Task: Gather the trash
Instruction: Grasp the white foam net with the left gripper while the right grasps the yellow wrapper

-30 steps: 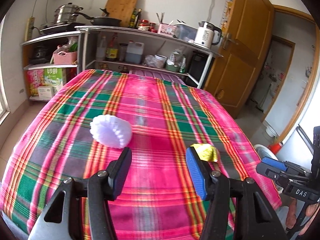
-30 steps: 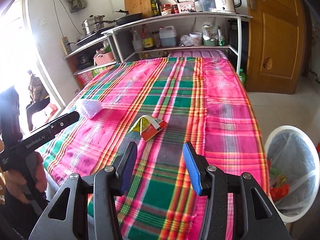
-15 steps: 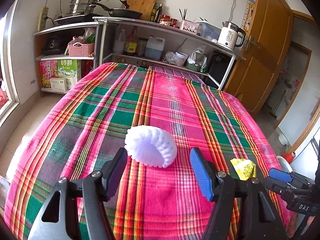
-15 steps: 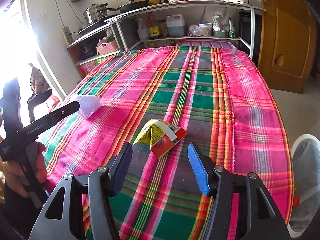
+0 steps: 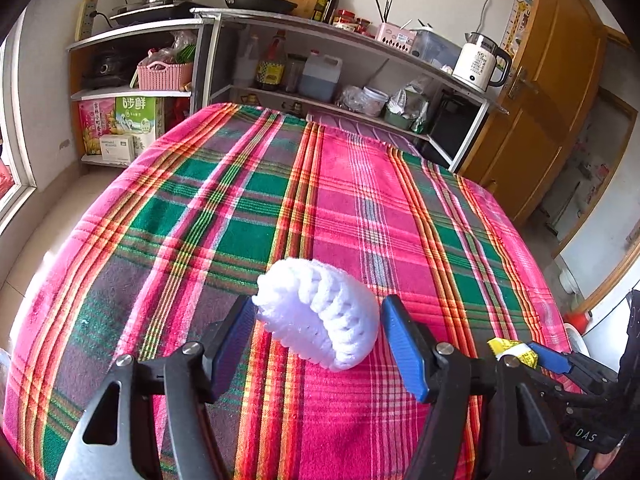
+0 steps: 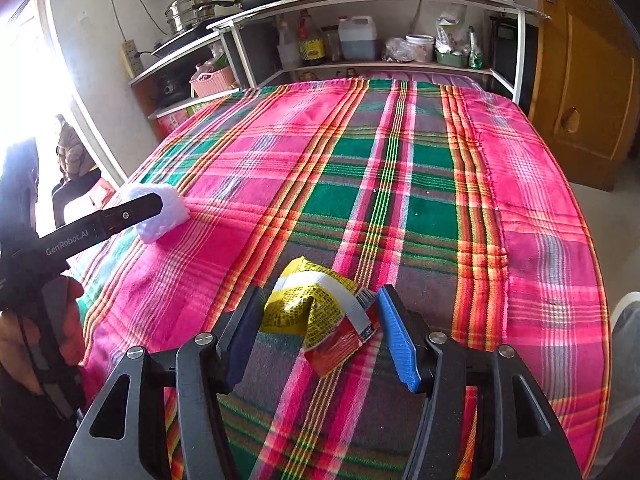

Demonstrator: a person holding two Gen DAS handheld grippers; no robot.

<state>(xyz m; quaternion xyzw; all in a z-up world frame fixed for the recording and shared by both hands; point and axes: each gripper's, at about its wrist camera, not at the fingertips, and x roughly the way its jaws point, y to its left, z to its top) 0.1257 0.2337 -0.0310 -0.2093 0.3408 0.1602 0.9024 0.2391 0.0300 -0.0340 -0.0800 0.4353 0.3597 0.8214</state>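
Observation:
A white foam fruit net (image 5: pixel 320 312) lies on the plaid tablecloth (image 5: pixel 360 200), between the blue pads of my left gripper (image 5: pixel 320 340). That gripper is open and the pads stand just off the net's sides. A crumpled yellow and red wrapper (image 6: pixel 316 312) lies between the fingers of my right gripper (image 6: pixel 320 330), which is also open; its right pad sits close to the wrapper's edge. In the left wrist view the wrapper (image 5: pixel 512 352) shows at the lower right beside a blue pad (image 5: pixel 550 360) of the right gripper. In the right wrist view the net (image 6: pixel 164 216) sits behind a black finger (image 6: pixel 132 212) of the left gripper.
A white bin with a bag liner stands on the floor off the table's right side (image 6: pixel 628 320). Metal shelves (image 5: pixel 320 40) with pots, bottles and a kettle run along the back wall. A wooden door (image 5: pixel 560 100) is at the right. A person (image 6: pixel 72 152) stands outside the window.
Both grippers moved forward and down over the table with their jaws wider. The foam net now lies between the left fingers and the wrapper between the right fingers.

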